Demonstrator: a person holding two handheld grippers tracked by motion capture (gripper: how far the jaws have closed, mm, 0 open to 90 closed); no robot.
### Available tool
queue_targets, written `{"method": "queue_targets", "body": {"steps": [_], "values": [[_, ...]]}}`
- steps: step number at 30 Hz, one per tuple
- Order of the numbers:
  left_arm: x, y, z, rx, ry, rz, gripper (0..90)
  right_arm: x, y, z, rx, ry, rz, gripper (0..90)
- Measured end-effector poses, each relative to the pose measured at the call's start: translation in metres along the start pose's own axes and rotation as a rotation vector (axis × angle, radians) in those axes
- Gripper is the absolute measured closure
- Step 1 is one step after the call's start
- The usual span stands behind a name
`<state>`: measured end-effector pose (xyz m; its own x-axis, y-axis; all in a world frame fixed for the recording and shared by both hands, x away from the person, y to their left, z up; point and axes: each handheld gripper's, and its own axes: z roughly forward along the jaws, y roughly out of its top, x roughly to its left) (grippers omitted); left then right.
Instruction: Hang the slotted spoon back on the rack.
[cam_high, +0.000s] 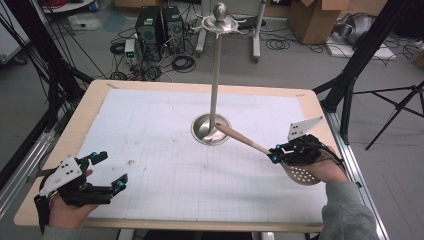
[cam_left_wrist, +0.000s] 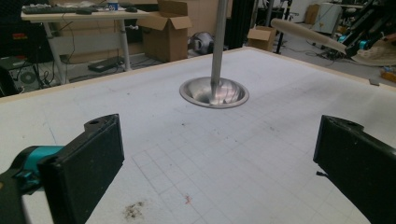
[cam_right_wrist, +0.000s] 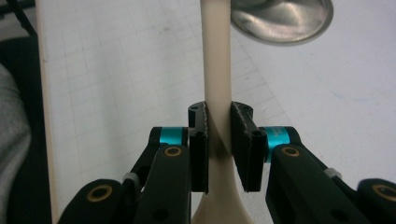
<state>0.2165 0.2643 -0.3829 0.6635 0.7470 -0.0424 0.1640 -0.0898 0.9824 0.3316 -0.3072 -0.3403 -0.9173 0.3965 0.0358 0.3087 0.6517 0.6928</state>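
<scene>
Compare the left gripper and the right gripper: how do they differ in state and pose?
The left gripper has its jaws wide apart with nothing between them; the right gripper has its jaws shut on the handle of a beige slotted spoon. The left gripper sits low near the table's front edge; the right is raised. Both are black with teal fittings.

Stand (cam_high: 215, 75) rises mid-table (cam_high: 150, 86); spoon (cam_high: 280, 157) right of it.

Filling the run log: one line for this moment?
right tool: shut on spatula handle | spatula: off table, handle toward stand | left tool: open, empty
</scene>
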Motion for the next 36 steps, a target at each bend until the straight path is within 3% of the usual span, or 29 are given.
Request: {"method": "queue_targets", "body": {"steps": [13, 18, 36], "values": [[0.000, 0.000, 0.000, 0.001, -0.002, -0.002, 2.1, -0.004, 0.008, -0.027, -0.128, -0.007, 0.030, 78.5], [0.000, 0.001, -0.001, -0.003, -0.002, -0.004, 2.1, -0.006, 0.011, -0.035, -0.189, -0.030, 0.038, 78.6], [0.001, 0.001, -0.001, -0.004, -0.002, -0.002, 2.1, -0.007, 0.029, -0.063, -0.293, -0.097, 0.048, 78.6]]}}
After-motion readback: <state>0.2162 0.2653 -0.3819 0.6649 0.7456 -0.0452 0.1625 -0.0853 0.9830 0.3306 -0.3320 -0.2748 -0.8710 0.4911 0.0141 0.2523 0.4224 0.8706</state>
